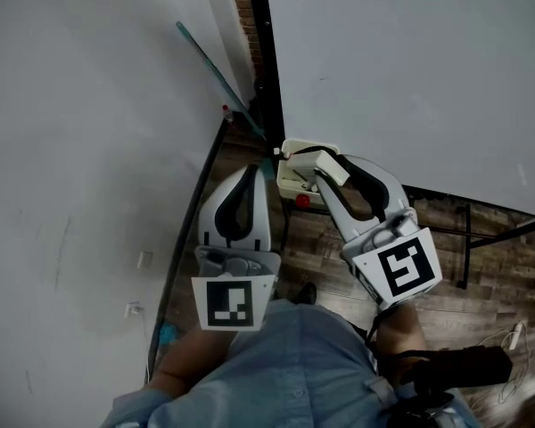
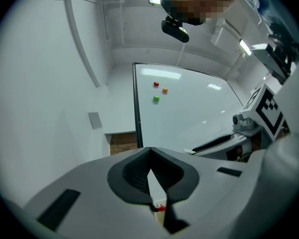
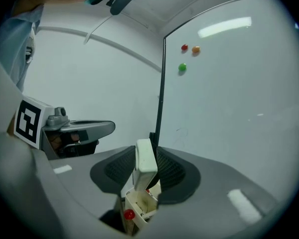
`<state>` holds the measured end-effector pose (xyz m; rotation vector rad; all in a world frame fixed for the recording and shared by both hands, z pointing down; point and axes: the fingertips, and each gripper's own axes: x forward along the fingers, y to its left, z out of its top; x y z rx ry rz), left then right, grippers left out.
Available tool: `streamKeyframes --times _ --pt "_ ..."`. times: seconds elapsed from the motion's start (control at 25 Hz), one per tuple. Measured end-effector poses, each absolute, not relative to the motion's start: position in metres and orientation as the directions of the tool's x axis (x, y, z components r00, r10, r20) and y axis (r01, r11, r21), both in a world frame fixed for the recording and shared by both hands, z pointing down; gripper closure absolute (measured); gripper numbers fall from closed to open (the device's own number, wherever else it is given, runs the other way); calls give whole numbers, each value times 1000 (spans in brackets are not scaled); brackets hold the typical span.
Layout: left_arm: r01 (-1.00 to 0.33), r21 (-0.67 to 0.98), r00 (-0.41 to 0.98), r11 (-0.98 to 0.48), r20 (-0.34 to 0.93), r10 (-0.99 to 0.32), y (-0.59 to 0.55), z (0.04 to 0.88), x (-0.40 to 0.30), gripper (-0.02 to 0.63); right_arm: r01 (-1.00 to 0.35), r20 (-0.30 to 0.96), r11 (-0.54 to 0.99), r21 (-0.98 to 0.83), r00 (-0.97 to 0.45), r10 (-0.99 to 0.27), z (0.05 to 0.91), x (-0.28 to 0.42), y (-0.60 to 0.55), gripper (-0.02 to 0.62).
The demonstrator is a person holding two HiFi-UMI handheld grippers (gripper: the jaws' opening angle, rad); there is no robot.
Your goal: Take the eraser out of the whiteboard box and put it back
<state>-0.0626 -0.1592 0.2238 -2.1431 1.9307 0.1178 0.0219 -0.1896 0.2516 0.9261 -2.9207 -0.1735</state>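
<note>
Right gripper (image 3: pixel 143 176) is pinching the eraser (image 3: pixel 145 156), roughly upright, right above the box (image 3: pixel 139 205). Looks like it goes straight back down. Left gripper (image 2: pixel 150 156) is squeezed together, empty, off left.

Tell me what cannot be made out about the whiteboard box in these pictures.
Inside of the whiteboard box: in the head view the right gripper and the eraser it clamps cover much of it.
Box's lower part: cut off by the gripper's body in the right gripper view.
Too small to name: the red round thing.
Left gripper view: the shut left gripper hides nearly all the box.
</note>
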Motion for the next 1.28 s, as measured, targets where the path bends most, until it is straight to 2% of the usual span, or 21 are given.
streamKeyframes --times 1.28 --pt "-985 -148 122 -87 -250 -961 -155 221 -59 601 -577 -2 804 141 -813 -583 244 30 -189 466"
